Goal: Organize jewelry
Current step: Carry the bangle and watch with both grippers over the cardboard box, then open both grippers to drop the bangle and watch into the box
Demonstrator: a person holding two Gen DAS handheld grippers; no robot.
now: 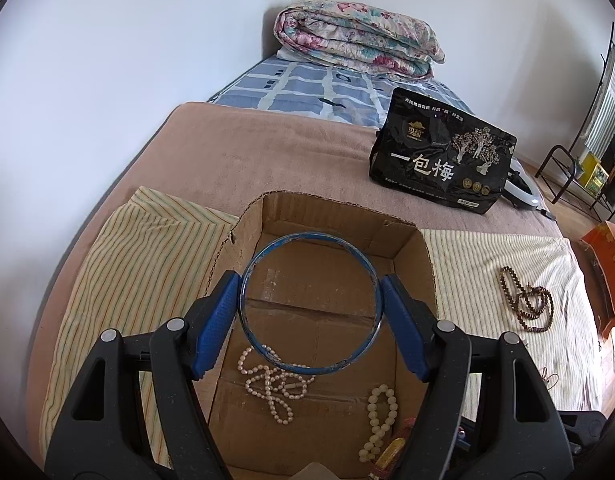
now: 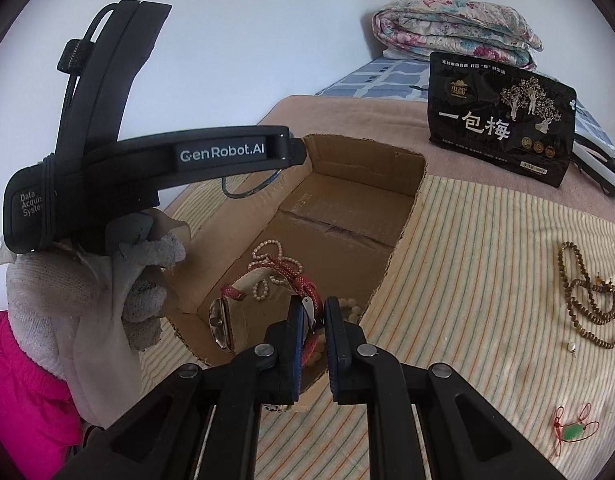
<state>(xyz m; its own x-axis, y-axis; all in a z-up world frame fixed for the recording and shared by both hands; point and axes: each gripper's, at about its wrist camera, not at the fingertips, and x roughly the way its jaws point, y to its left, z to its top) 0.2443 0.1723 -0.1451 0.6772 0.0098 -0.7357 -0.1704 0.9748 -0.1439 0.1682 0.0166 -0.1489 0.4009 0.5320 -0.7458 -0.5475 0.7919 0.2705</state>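
Observation:
My left gripper (image 1: 309, 280) is shut on a blue bangle (image 1: 307, 235), gripping it by its two sides above an open cardboard box (image 1: 331, 216). On the box floor lie a pearl necklace (image 1: 267, 384) and a cream bead bracelet (image 1: 381, 412). My right gripper (image 2: 313, 308) is shut on the red woven strap (image 2: 303, 284) of a watch, whose face (image 2: 219, 322) hangs inside the box (image 2: 367, 160) at its near end. A gloved hand (image 2: 107, 292) holds the left gripper's body (image 2: 219, 152) at the left. A brown bead necklace (image 2: 587, 304) and a jade pendant on red cord (image 2: 571, 432) lie on the striped cloth.
The box sits on a striped cloth (image 1: 107, 272) over a brown blanket on a bed. A black printed bag (image 1: 439, 152) stands behind the box to the right. A folded floral quilt (image 1: 355, 36) lies at the bed's far end. An orange box (image 1: 607, 264) is at the right edge.

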